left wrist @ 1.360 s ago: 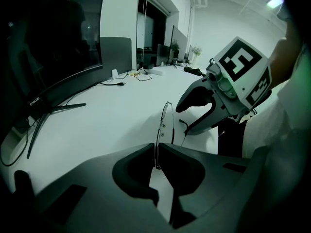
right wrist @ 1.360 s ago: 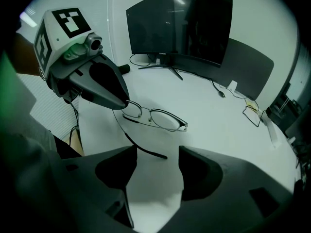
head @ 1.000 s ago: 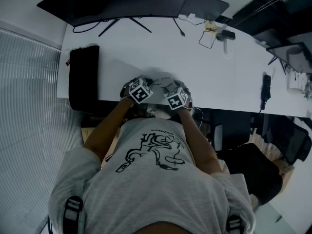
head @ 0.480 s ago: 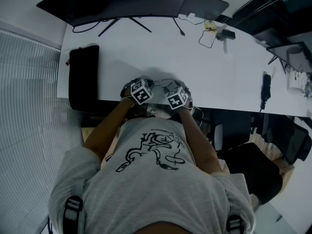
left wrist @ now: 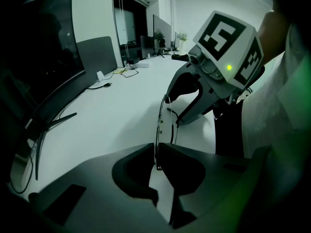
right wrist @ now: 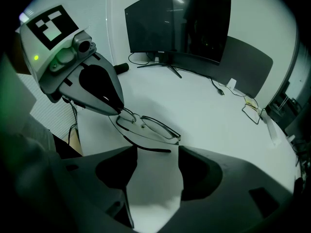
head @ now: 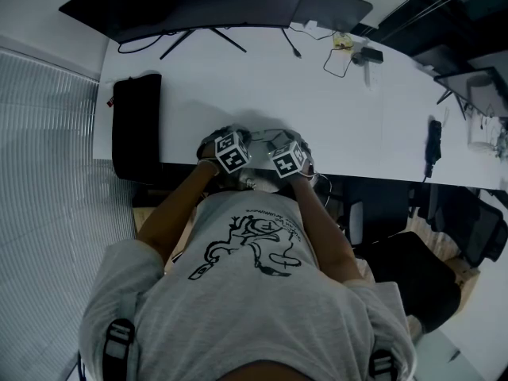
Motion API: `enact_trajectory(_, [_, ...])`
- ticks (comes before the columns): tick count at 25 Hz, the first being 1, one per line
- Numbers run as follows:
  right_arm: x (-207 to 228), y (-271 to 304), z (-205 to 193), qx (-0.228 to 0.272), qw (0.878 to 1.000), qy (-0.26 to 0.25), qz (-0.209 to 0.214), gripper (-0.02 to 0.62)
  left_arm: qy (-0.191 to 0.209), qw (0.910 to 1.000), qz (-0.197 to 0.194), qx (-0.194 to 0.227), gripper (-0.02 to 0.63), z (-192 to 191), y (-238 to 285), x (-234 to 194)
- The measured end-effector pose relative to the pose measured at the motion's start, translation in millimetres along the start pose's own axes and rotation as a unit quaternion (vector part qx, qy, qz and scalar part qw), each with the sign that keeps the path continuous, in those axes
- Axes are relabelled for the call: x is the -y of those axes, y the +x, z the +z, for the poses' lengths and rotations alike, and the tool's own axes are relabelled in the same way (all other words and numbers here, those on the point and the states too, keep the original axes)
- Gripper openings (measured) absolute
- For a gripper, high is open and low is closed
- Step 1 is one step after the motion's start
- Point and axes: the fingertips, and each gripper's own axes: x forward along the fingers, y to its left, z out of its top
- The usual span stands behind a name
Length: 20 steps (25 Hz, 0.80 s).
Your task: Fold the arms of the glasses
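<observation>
Thin wire-rimmed glasses (right wrist: 149, 128) sit low over the white table (head: 238, 86), close to its near edge. My left gripper (left wrist: 156, 160) is shut on the end of the frame, and the thin rim runs up from between its jaws. In the right gripper view that left gripper (right wrist: 118, 111) grips the frame's left end. My right gripper (right wrist: 156, 155) is open, its jaws wide apart. One dark arm of the glasses (right wrist: 153, 150) lies crosswise at its jaw tips, with no pad pressing on it. From the head view both marker cubes (head: 232, 151) sit side by side, hiding most of the glasses.
A curved black monitor (head: 198, 2) on a stand fills the table's far side. A black pouch (head: 136, 125) lies at the left edge. Cables and small devices (head: 349, 52) sit at the far right, a black item (head: 432, 145) near the right edge.
The left gripper's marker cube has rolled slightly and crept a little toward the right gripper. The right gripper has stayed still.
</observation>
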Motion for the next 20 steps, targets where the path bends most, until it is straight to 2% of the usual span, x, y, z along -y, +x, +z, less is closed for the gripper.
enact_trajectory(9, [0.3,0.5,-0.9,-0.001,1.0,0.003,-0.002,0.268,0.034,0.9992,0.023,-0.005,0.04,-0.5,1.7,2.2])
enact_trajectory(17, [-3.2,-2.8,0.7,0.003,1.0,0.009,0.007,0.232,0.056,0.997,0.053,-0.006,0.051,0.6,-0.2,5.1])
enact_trajectory(20, [-3.3,-3.7,0.7,0.005,1.0,0.011,0.007,0.221,0.06,0.9965,0.057,-0.007,0.082,0.6,1.0,8.0])
